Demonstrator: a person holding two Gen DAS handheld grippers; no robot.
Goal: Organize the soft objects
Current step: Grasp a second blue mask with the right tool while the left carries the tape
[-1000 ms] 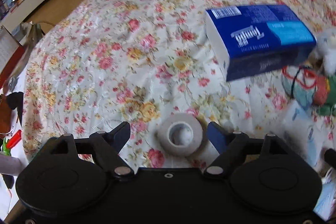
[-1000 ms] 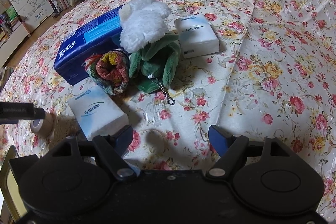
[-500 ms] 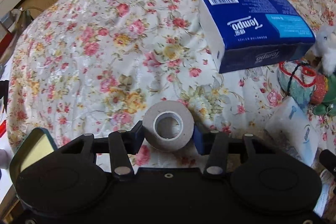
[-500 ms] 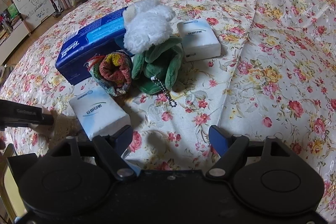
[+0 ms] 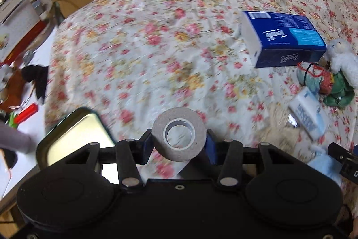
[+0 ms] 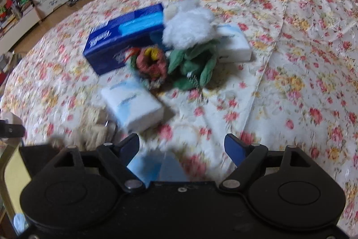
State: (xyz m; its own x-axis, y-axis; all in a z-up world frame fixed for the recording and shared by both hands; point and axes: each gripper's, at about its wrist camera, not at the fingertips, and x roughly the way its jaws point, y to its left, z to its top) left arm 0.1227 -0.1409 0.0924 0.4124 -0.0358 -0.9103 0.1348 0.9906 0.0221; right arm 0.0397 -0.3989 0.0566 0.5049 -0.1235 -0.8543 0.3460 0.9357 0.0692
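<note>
Tape roll (image 5: 179, 134), grey-brown with a pale core, sits clamped between the blue pads of the left tool (image 5: 179, 145), raised clear of the floral bed cover (image 5: 156, 48). Its bore faces up and slightly toward the wrist camera, so the roll's axis runs roughly along the tool's line of sight; the flat faces lie crosswise between the pads.

A metal tin (image 5: 73, 138) with a yellowish inside lies at about nine o'clock from the roll, near the bed's edge; whether it is the destination cannot be told.

Risk, as a judgement: the pads bear on a curved rim, so the roll could pivot or slip out if the hand swings sharply.

At two o'clock, well apart, lies the blue tissue box (image 5: 284, 37). Beside it are a white-and-green plush toy (image 5: 340, 73) and a knitted bundle (image 5: 313, 80), with a small tissue pack (image 5: 306, 115) nearer the tool.

The right tool (image 6: 181, 147) stands wide with its jaws opening, nothing between them, above the cover short of another tissue pack (image 6: 132, 104).
</note>
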